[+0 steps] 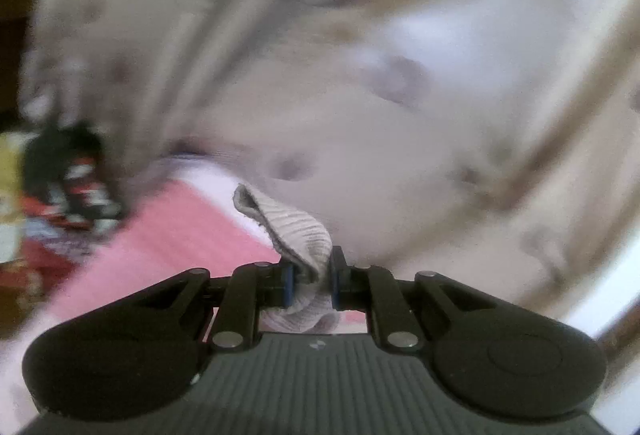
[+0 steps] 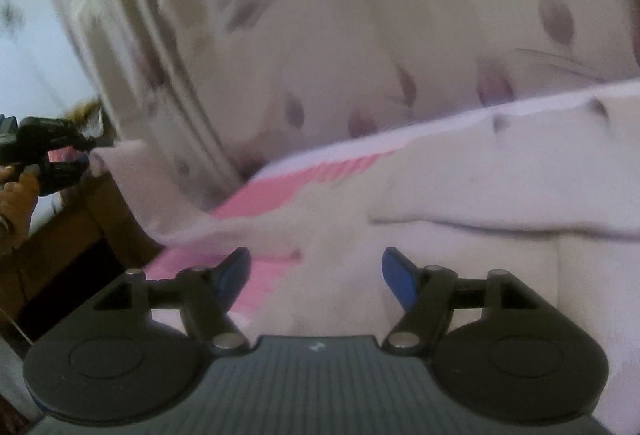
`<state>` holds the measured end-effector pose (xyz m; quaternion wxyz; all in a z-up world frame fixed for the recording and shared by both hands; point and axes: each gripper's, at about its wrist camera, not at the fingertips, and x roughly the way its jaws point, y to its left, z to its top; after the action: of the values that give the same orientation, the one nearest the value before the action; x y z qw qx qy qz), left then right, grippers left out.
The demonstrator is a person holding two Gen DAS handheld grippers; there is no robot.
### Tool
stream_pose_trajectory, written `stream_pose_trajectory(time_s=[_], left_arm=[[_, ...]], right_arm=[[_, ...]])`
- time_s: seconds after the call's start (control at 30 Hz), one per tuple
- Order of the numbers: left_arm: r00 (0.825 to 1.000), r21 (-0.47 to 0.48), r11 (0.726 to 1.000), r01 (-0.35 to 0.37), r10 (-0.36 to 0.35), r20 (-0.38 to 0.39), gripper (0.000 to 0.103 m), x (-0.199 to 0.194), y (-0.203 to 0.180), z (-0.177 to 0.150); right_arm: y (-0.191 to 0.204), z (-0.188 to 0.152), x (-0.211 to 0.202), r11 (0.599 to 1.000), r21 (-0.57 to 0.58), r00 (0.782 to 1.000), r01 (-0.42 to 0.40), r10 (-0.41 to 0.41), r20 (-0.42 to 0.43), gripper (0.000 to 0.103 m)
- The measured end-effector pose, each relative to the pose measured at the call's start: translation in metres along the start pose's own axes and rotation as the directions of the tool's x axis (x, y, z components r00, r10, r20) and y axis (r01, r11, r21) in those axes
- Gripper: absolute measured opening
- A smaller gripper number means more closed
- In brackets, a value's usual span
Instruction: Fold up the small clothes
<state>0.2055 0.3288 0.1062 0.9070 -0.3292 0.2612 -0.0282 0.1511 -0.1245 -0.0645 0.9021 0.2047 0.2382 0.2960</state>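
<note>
My left gripper (image 1: 314,275) is shut on a ribbed pale grey hem (image 1: 292,227) of a small garment, and the fabric bunches up between its blue pads. Below it lies blurred pink fabric (image 1: 180,235). In the right wrist view, the left gripper (image 2: 86,151) shows at the far left in a person's hand (image 2: 16,195), pinching a corner of the white garment with pink stripes (image 2: 328,171), which hangs stretched from it. My right gripper (image 2: 316,271) stands open just above white cloth (image 2: 460,175), with nothing pressed between its fingers.
Pale bedding printed with purple petals (image 2: 360,35) fills the background of both views. Brown wooden furniture (image 2: 80,235) stands at the lower left of the right wrist view. A blurred dark and red object (image 1: 76,175) sits at the left of the left wrist view.
</note>
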Motion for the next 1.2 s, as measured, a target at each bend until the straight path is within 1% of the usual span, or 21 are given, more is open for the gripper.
stream_pose_trajectory(time_s=[0.1,0.2,0.3,0.37,0.4,0.43,0.47,0.5,0.53,0.57,0.63,0.7,0.77,0.8,0.87,0.97,1.03,1.07,1.1,1.13,1.2], left_arm=[[0.995,0.051,0.995,0.085,-0.081,-0.065,0.017,0.017,-0.082,-0.015],[0.981,0.112,0.983,0.147,-0.131,-0.141,0.017,0.044,-0.160,-0.043],[0.960,0.172,0.963,0.207,-0.166,-0.225,0.017,0.087,-0.227,-0.084],[0.940,0.247,0.932,0.265,-0.193,-0.281,0.019,0.121,-0.260,-0.114],[0.932,0.274,0.915,0.295,-0.213,-0.293,0.023,0.135,-0.272,-0.132],[0.923,0.281,0.903,0.326,-0.239,-0.302,0.046,0.145,-0.278,-0.149],[0.904,0.291,0.883,0.368,-0.266,-0.335,0.062,0.157,-0.284,-0.168],[0.902,0.303,0.878,0.371,-0.263,-0.342,0.086,0.165,-0.285,-0.180],[0.914,0.307,0.884,0.353,-0.257,-0.313,0.092,0.170,-0.281,-0.189],[0.937,0.303,0.897,0.323,-0.257,-0.238,0.093,0.166,-0.273,-0.199],[0.956,0.289,0.914,0.284,-0.247,-0.158,0.102,0.158,-0.252,-0.206],[0.969,0.242,0.939,0.243,-0.221,-0.114,0.102,0.145,-0.221,-0.216],[0.984,0.240,0.955,0.176,-0.166,-0.060,0.102,0.133,-0.191,-0.228],[0.993,0.252,0.960,0.119,-0.117,-0.024,0.102,0.130,-0.174,-0.237],[0.998,0.274,0.961,0.048,-0.057,0.023,0.102,0.125,-0.141,-0.250],[1.000,0.290,0.957,-0.004,0.009,-0.017,0.097,0.132,-0.102,-0.272],[0.999,0.295,0.954,-0.047,0.053,-0.013,0.094,0.136,-0.085,-0.288],[0.997,0.235,0.970,-0.066,0.074,-0.026,0.093,0.135,-0.077,-0.292],[0.999,0.219,0.975,-0.038,0.038,0.002,0.097,0.128,-0.073,-0.291],[0.999,0.218,0.975,-0.034,0.026,0.039,0.103,0.121,-0.070,-0.291],[0.996,0.217,0.973,-0.072,0.060,0.064,0.102,0.123,-0.073,-0.291]], right_arm=[[0.000,0.000,-0.024,0.999,0.014,0.999,-0.035,0.035,0.032,0.073],[-0.004,0.005,-0.049,1.000,-0.006,0.998,-0.028,0.029,0.055,0.073],[-0.028,0.009,-0.079,1.000,0.031,0.995,-0.001,-0.002,0.096,0.073],[-0.046,0.008,-0.097,0.997,0.071,0.993,0.016,-0.024,0.116,0.073],[-0.056,0.007,-0.106,0.995,0.098,0.992,0.026,-0.038,0.118,0.074],[-0.065,0.005,-0.113,0.992,0.119,0.992,0.037,-0.051,0.115,0.075],[-0.072,0.002,-0.121,0.990,0.131,0.992,0.048,-0.063,0.111,0.075],[-0.078,0.000,-0.126,0.989,0.136,0.992,0.055,-0.070,0.109,0.075],[-0.082,-0.002,-0.131,0.989,0.138,0.991,0.057,-0.073,0.109,0.075],[-0.086,-0.002,-0.136,0.989,0.140,0.991,0.056,-0.072,0.112,0.075],[-0.092,-0.001,-0.146,0.988,0.145,0.989,0.057,-0.076,0.128,0.076],[-0.095,0.006,-0.151,0.989,0.130,0.987,0.071,-0.089,0.135,0.076],[-0.095,0.017,-0.155,0.984,0.095,0.976,0.152,-0.165,0.145,0.076],[-0.098,0.022,-0.157,0.979,0.081,0.968,0.189,-0.200,0.151,0.076],[-0.105,0.038,-0.155,0.963,0.077,0.953,0.259,-0.268,0.143,0.076],[-0.127,0.067,-0.141,0.933,0.081,0.929,0.350,-0.357,0.101,0.075],[-0.148,0.083,-0.124,0.905,0.084,0.906,0.417,-0.422,0.042,0.075],[-0.158,0.088,-0.116,0.906,0.096,0.909,0.413,-0.416,0.016,0.075],[-0.169,0.091,-0.106,0.905,0.113,0.912,0.409,-0.409,-0.028,0.075],[-0.178,0.092,-0.095,0.895,0.129,0.904,0.427,-0.421,-0.074,0.075],[-0.189,0.091,-0.075,0.884,0.125,0.890,0.450,-0.432,-0.145,0.074]])
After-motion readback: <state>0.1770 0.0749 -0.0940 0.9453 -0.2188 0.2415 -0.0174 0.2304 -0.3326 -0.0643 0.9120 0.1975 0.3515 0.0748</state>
